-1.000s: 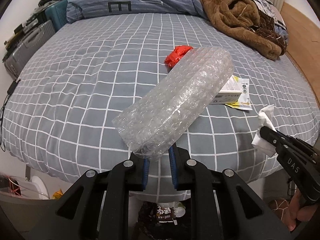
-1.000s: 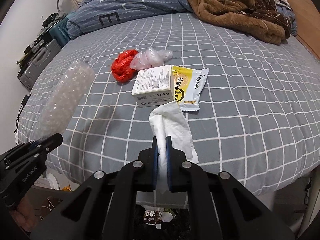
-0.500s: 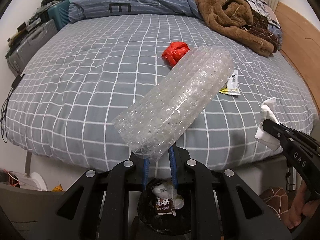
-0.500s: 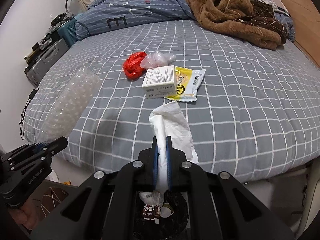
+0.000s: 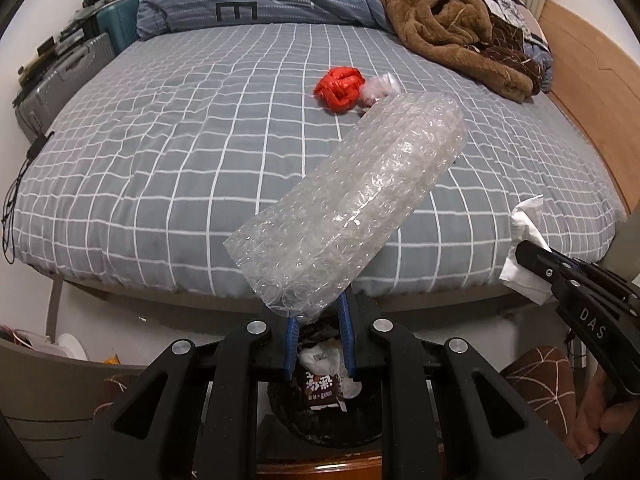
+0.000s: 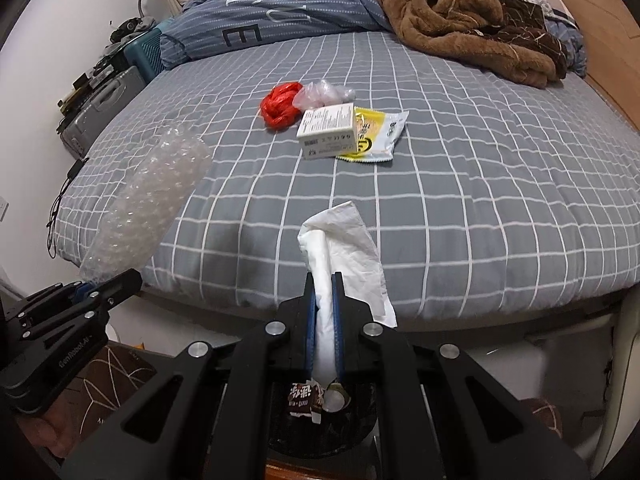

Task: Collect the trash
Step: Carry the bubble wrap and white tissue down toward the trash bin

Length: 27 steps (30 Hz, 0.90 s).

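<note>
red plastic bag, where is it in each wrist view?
Left wrist: red plastic bag on the bed, upper centre, just beyond the far tip of the bubble wrap.
Right wrist: red plastic bag upper centre-left, left of the white box.
Shared landmark: brown blanket, top right in both.

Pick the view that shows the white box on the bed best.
Right wrist view: the white box lies fully visible on the bed, overlapping the yellow packet. In the left wrist view the held bubble wrap hides it.

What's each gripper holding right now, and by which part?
Left gripper pinches the bubble wrap by its near end. Right gripper pinches the white tissue by its bunched middle; both ends are free.
</note>
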Each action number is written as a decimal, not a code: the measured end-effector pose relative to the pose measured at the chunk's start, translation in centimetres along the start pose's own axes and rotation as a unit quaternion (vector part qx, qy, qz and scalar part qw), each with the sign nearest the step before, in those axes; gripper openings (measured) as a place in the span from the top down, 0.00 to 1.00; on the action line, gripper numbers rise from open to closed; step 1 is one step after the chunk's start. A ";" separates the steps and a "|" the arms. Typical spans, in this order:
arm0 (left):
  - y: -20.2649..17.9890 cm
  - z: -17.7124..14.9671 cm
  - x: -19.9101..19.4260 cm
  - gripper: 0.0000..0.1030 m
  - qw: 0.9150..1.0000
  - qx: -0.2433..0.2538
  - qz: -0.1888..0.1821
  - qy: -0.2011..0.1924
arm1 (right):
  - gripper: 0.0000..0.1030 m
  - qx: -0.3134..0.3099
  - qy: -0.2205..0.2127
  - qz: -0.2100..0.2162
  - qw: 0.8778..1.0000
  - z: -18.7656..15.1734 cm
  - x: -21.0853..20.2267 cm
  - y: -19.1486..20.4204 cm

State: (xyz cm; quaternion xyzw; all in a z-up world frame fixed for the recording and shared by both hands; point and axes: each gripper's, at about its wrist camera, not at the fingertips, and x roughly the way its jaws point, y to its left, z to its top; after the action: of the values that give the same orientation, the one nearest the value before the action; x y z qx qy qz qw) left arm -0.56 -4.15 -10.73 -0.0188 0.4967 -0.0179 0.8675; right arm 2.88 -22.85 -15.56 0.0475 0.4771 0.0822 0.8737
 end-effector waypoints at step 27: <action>-0.3 -8.3 0.8 0.84 0.999 0.023 -0.005 0.038 | 0.93 0.002 0.023 -0.009 1.000 -7.5 -0.4 -0.4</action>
State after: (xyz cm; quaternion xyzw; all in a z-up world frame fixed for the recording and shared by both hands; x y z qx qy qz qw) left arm -7.33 -4.65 -15.62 -0.0006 0.5289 -0.0344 0.8480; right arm -3.59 -23.31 -19.33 0.0435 0.4979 0.0744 0.8630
